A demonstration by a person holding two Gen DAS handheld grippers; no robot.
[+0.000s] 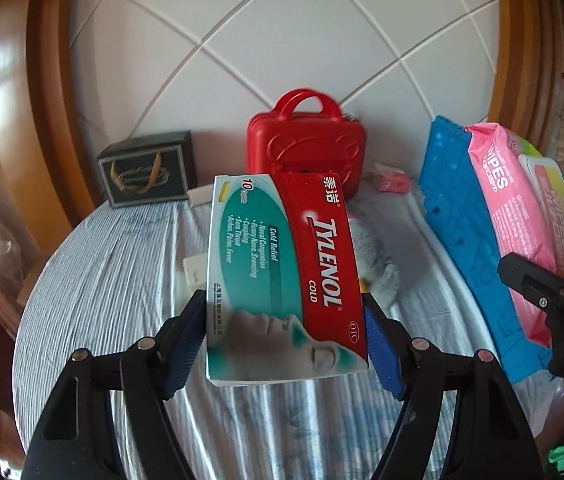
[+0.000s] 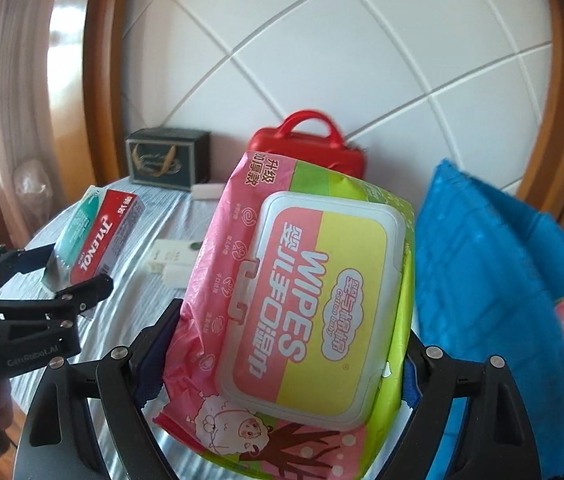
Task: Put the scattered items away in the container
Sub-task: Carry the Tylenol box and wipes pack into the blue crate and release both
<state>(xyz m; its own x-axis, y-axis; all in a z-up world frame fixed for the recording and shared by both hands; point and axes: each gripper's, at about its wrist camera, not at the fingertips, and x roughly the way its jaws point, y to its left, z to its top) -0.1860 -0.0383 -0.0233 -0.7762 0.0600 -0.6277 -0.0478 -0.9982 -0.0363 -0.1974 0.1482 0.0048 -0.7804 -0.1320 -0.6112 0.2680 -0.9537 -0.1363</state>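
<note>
1. The left gripper [image 1: 286, 336] is clamped on a medicine box [image 1: 282, 276], its blue pads [image 1: 185, 344] pressing the 2 long side faces near the bottom end, so the box stands lifted above the striped bedcover [image 1: 93, 280].
2. The right gripper [image 2: 282, 360] is clamped on a pack of wipes [image 2: 302, 300], gripping it across its width at the lower part; the pack hangs in the air, tilted, just beside the blue basket [image 2: 494, 280].
3. The medicine box looks light and stiff, being thin card. A firm squeeze could dent its walls, so the hold on the narrow sides, where the card folds give strength, seems sound.
4. The wipes pack is soft and probably the heavier of the 2. Its film wrapper looks slippery and already bulges and creases at the left pad; the rigid plastic lid on its face would give a steadier hold than the loose wrapper edge.
5. Still on the bedcover are a small white box [image 2: 169, 258], a grey soft toy [image 1: 382, 272] and something pink [image 1: 392, 180] near the red case [image 1: 306, 140]. A dark gift box [image 1: 147, 168] stands by the headboard.
6. My judgement: both loads are on their way to the blue basket, the wipes nearest.
</note>
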